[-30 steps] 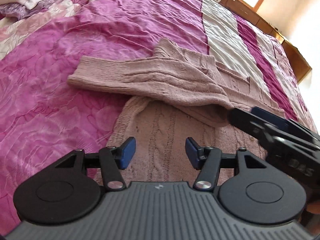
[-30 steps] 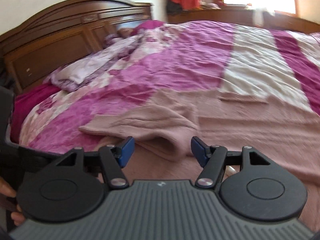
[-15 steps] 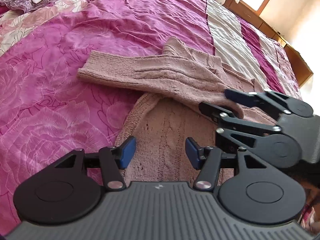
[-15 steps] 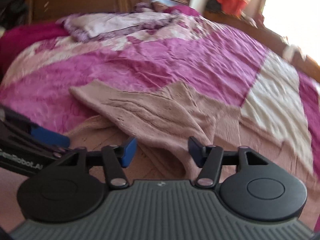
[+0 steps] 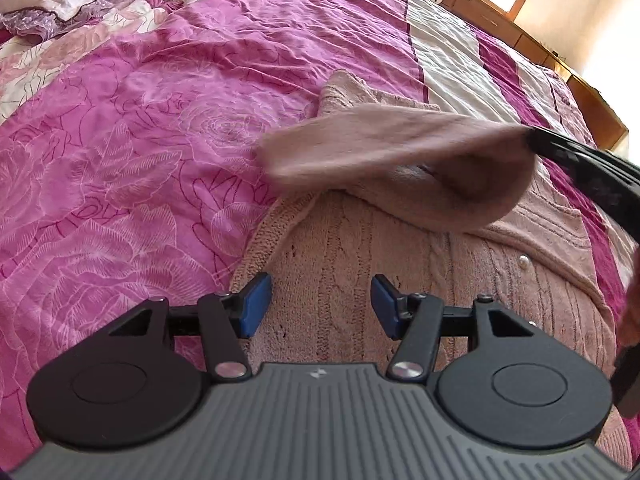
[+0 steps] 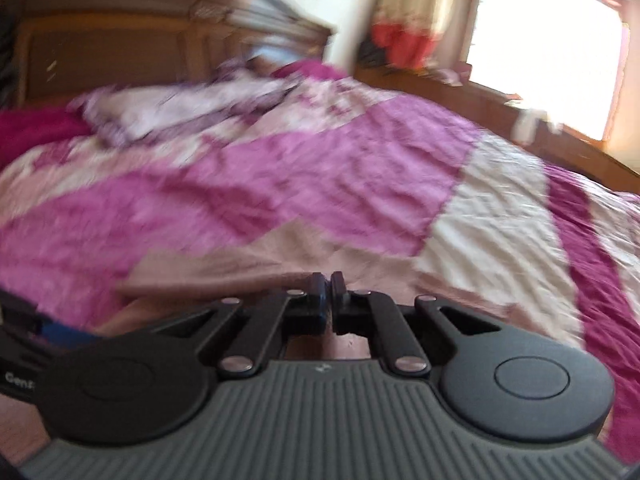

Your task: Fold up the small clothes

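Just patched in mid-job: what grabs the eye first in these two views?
The pink knit sweater on the magenta bedspread, in the middle of the left wrist view. Its sleeve hangs blurred above the sweater's body, pinched at its right end by the shut right gripper. The left gripper hovers open over the sweater's lower edge, with nothing between its blue pads.

The lifted sleeve (image 5: 384, 148) is smeared by motion. The right wrist view is blurred throughout: headboard (image 6: 120, 40), pillow (image 6: 168, 112) and bedspread (image 6: 280, 184) lack detail. The right hand-held gripper (image 5: 532, 138) is cut off by the left view's edge.
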A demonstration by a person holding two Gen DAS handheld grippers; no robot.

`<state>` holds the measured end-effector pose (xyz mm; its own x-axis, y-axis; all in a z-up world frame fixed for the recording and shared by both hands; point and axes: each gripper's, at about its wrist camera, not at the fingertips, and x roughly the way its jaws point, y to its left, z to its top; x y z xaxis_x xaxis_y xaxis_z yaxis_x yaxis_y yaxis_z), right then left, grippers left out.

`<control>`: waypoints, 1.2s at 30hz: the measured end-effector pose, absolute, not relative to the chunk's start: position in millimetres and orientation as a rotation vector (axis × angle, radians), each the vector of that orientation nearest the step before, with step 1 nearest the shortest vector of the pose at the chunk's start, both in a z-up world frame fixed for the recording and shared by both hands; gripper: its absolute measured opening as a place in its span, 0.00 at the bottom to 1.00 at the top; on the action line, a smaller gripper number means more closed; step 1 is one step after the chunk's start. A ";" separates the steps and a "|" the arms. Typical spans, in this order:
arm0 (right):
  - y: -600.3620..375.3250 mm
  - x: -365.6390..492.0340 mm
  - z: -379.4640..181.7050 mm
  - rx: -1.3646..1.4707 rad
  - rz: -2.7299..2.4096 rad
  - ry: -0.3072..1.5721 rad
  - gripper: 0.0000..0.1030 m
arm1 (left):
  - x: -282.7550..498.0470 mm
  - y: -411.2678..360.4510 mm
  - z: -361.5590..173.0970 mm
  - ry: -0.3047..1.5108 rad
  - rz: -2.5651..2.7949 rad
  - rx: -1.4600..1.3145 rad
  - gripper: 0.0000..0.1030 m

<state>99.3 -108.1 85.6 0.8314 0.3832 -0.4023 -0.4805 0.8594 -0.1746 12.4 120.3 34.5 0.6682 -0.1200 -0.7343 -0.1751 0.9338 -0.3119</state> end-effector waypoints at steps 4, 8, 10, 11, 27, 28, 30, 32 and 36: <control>-147.2 103.4 80.2 -0.212 0.331 0.391 0.05 | 13.6 121.4 33.4 0.845 0.035 -0.379 0.61; -182.3 109.3 58.9 -0.187 0.256 0.496 0.04 | 15.0 119.0 32.8 0.846 0.040 -0.366 0.61; -193.5 111.7 50.2 -0.167 0.242 0.555 0.06 | 15.3 117.6 32.5 0.846 0.044 -0.361 0.61; -196.6 111.5 47.6 -0.161 0.234 0.572 0.06 | 15.5 117.0 32.4 0.846 0.045 -0.359 0.61; -113.1 81.5 58.8 -0.201 0.565 0.501 0.56 | 6.5 123.7 44.2 0.864 0.004 -0.358 0.61; -106.8 80.9 57.6 -0.212 0.586 0.502 0.56 | 4.4 123.8 45.7 0.864 -0.001 -0.355 0.61; -93.9 81.4 53.0 -0.230 0.627 0.510 0.56 | -0.8 125.3 48.9 0.863 -0.007 -0.345 0.61; -82.2 86.1 47.2 -0.236 0.651 0.536 0.55 | -5.4 127.4 50.9 0.862 -0.007 -0.342 0.61; -61.6 94.3 34.9 -0.252 0.690 0.577 0.55 | -13.2 131.4 54.0 0.852 -0.008 -0.337 0.61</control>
<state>94.3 -61.6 34.9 0.6241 0.5258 -0.5780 -0.6612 0.7495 -0.0322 -13.2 131.4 54.0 0.6614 -0.1404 -0.7368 -0.1273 0.9471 -0.2947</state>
